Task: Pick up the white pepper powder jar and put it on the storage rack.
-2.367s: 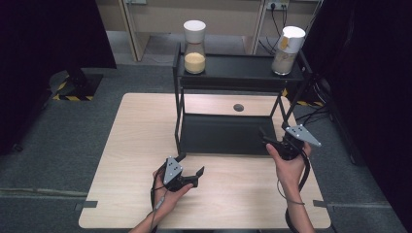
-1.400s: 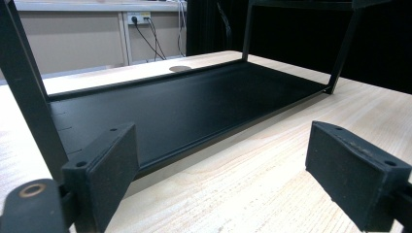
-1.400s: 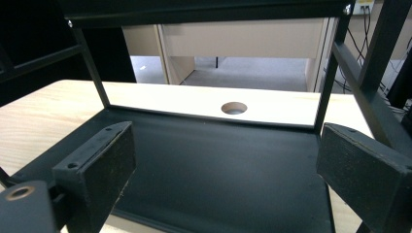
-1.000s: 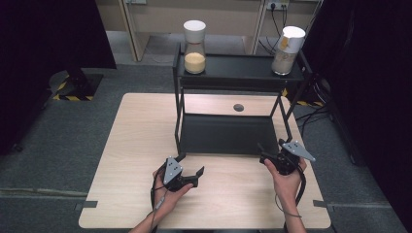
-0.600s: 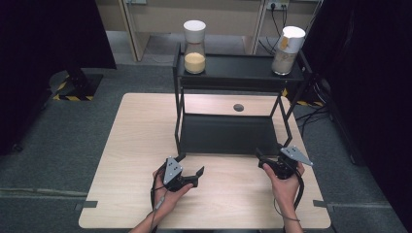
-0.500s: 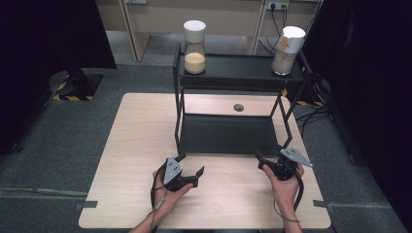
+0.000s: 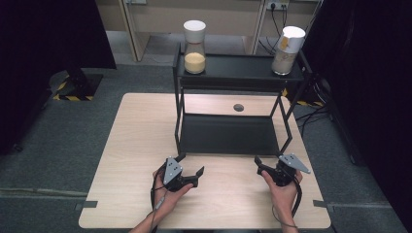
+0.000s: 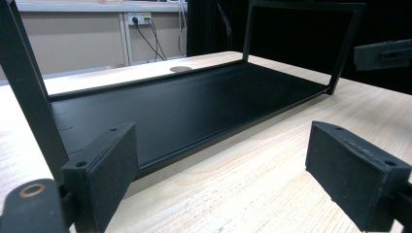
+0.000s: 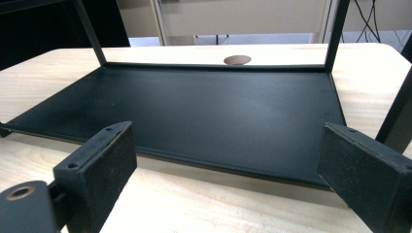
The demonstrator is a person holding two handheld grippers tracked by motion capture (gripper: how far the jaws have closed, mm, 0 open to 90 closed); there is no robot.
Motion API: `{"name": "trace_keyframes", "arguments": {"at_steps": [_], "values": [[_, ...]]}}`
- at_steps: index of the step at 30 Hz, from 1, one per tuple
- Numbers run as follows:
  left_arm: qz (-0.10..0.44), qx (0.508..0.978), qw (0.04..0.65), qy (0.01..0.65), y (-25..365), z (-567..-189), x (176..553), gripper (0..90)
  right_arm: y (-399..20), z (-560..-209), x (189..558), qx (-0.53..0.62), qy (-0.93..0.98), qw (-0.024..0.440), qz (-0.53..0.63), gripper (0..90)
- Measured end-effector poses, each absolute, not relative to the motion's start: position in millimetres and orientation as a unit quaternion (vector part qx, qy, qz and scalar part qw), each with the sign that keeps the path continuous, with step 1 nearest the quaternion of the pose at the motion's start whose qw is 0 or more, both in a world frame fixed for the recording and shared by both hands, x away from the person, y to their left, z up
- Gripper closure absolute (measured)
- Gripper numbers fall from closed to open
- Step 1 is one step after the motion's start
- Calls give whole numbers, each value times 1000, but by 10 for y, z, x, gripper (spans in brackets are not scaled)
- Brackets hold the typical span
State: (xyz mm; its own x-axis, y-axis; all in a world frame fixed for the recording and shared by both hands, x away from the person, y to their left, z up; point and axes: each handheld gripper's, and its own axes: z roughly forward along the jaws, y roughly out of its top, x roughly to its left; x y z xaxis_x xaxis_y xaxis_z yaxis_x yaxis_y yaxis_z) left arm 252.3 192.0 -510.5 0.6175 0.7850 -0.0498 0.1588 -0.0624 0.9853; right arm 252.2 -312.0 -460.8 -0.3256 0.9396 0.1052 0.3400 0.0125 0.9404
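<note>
A black two-tier metal rack (image 7: 228, 134) stands on the wooden table (image 7: 141, 131). On its top shelf sit a glass jar (image 7: 195, 46) with yellow grains and a white lid at the left, and a pale canister (image 7: 287, 50) at the right. My left gripper (image 7: 192, 165) rests low on the table in front of the rack's left corner, open and empty. My right gripper (image 7: 268, 158) sits by the rack's front right leg, open and empty too. Both gripper views look over the bare lower shelf (image 8: 194, 107) (image 9: 218, 116).
A round cable hole (image 7: 238, 107) lies in the table behind the rack. Grey carpet surrounds the table, with dark curtains at both sides and cables at the back right. The other gripper's jaw (image 8: 384, 53) shows at the right edge of the left gripper view.
My right gripper has come down and back toward the table's front edge, from beside the rack's right leg. The left gripper has stayed put.
</note>
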Motion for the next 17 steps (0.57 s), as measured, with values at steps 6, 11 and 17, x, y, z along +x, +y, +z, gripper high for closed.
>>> {"name": "trace_keyframes", "arguments": {"at_steps": [6,11,17], "values": [[266,678,590,347,1919,-5108,2521,115,-3101,-4698,2487,498,643,303,497,77],[267,678,591,347,1919,-5110,2519,115,-3099,-4770,2465,499,644,300,496,78],[263,679,591,348,1925,-5106,2528,114,-3122,-4814,2426,495,636,304,508,71]]}}
